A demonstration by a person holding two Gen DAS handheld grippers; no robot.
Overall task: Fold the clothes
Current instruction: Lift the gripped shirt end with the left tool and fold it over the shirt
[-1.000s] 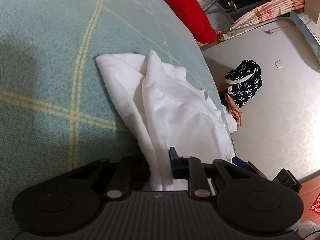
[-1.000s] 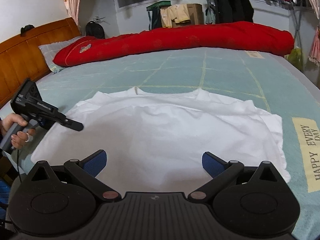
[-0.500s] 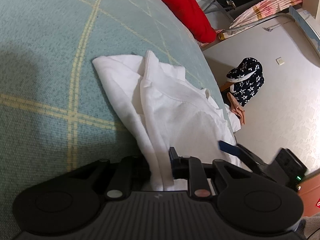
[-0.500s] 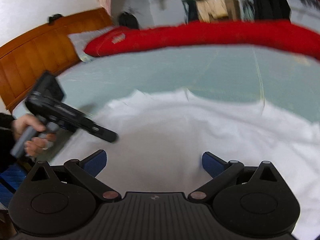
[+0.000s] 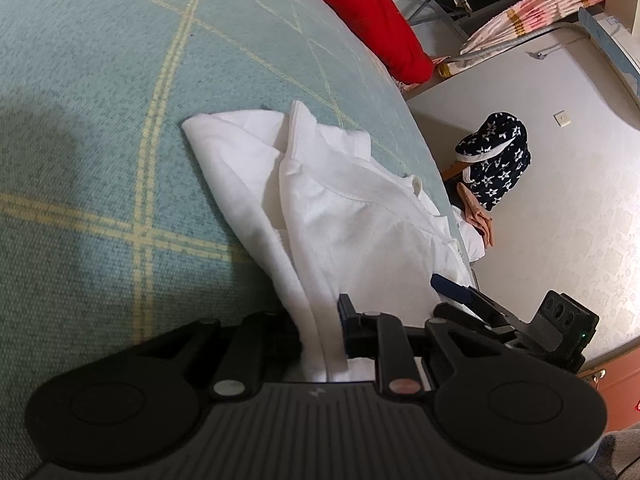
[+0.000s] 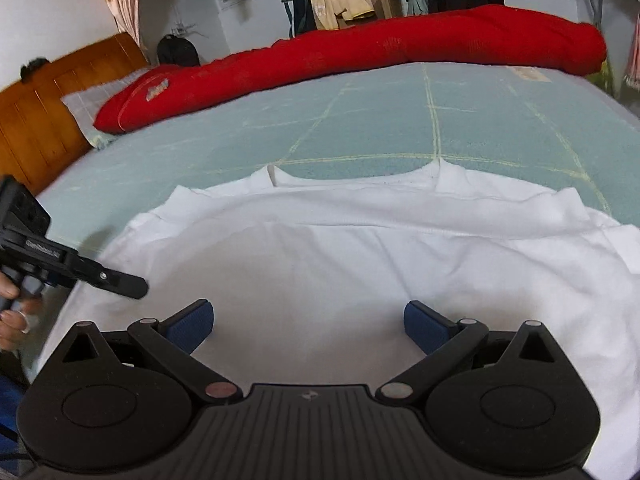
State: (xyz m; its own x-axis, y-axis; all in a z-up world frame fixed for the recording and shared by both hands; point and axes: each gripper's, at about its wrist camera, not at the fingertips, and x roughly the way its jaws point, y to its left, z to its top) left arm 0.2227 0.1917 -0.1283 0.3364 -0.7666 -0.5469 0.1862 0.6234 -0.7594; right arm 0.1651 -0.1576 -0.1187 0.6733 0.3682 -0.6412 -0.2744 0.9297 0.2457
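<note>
Jaws clenched on a bunched edge of the white shirt [image 5: 352, 216], the left gripper [image 5: 322, 332] holds the cloth at the bed's [image 5: 100, 128] near edge. The right gripper [image 6: 306, 320] hovers over the shirt's middle, its jaws spread wide and empty. The shirt lies spread across the bed, a red quilt [image 6: 360, 56] along the far edge.

One white garment [image 6: 360, 264] spread on one bed [image 6: 400, 128], one red quilt roll [image 6: 360, 52], one pillow [image 6: 86, 100], one wooden headboard [image 6: 48, 120], two handheld grippers, left gripper [image 5: 320, 344] and right gripper [image 6: 306, 322], two star-patterned slippers [image 5: 494, 160]
</note>
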